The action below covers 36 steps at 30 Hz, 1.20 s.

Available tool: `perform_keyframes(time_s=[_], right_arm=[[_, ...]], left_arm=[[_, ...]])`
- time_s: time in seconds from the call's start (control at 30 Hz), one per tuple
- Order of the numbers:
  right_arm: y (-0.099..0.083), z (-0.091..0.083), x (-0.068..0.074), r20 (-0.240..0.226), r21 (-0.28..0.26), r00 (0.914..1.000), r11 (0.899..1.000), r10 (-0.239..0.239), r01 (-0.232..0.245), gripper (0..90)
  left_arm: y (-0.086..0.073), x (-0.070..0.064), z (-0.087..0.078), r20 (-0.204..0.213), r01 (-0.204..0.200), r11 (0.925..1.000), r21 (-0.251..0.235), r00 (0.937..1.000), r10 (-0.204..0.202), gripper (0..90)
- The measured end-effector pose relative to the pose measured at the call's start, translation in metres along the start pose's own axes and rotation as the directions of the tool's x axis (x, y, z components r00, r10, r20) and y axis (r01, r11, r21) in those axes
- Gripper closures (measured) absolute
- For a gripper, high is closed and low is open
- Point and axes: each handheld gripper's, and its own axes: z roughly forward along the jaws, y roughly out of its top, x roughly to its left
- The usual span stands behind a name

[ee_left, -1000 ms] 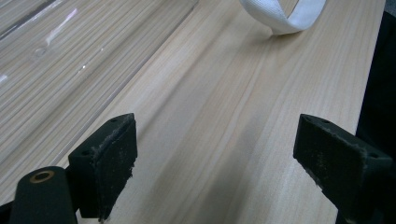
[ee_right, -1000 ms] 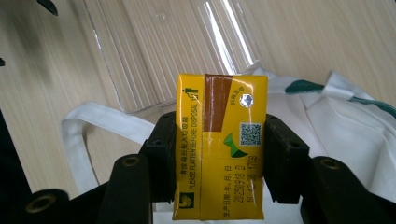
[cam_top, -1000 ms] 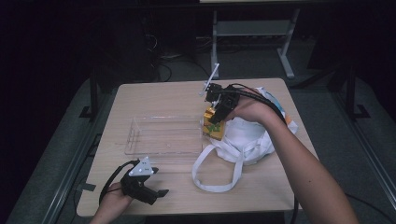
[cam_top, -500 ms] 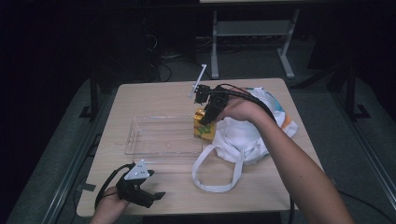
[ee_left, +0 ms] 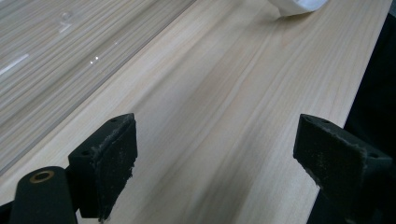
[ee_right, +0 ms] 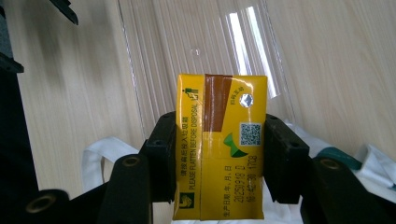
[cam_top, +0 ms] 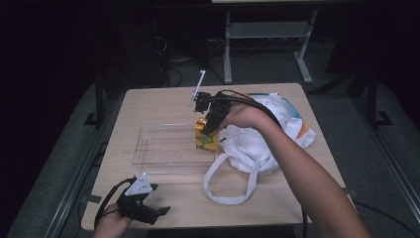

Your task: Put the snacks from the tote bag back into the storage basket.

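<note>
High view: desk (cam_top: 148,104) is seen with white bag (cam_top: 257,144) at right edge, clear tray (cam_top: 163,148) mid-desk. Yellow carton (ee_right: 219,144) is clamped by right gripper (cam_top: 210,130) over tray's right end. Left gripper (ee_left: 215,168) is held spread, empty, near front-left corner.

Carton (ee_right: 219,144): yellow, brown stripe, green marks, black QR code. Bag (cam_top: 257,144): white, teal and orange trim at the far right. Tray (cam_top: 168,148): clear; desk (cam_top: 148,104): pale wood grain; hand-held gripper (ee_left: 217,168) jaws: black.
</note>
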Motion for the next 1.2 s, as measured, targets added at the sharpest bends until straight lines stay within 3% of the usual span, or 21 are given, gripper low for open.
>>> perform_keyframes(time_s=[0.6,1.2], right_arm=[[0.018,0.014,0.008,-0.033,0.019,0.9967,0.997,-0.075,0.075,51.9],[0.017,0.034,0.015,-0.070,0.059,0.9890,0.989,-0.130,0.134,51.9]], left_arm=[[-0.014,-0.005,-0.012,-0.038,0.045,0.9990,-0.007,0.9983,-0.045,13.3],[-0.014,-0.005,-0.011,-0.035,0.034,0.9994,0.003,0.9988,-0.033,13.4]])
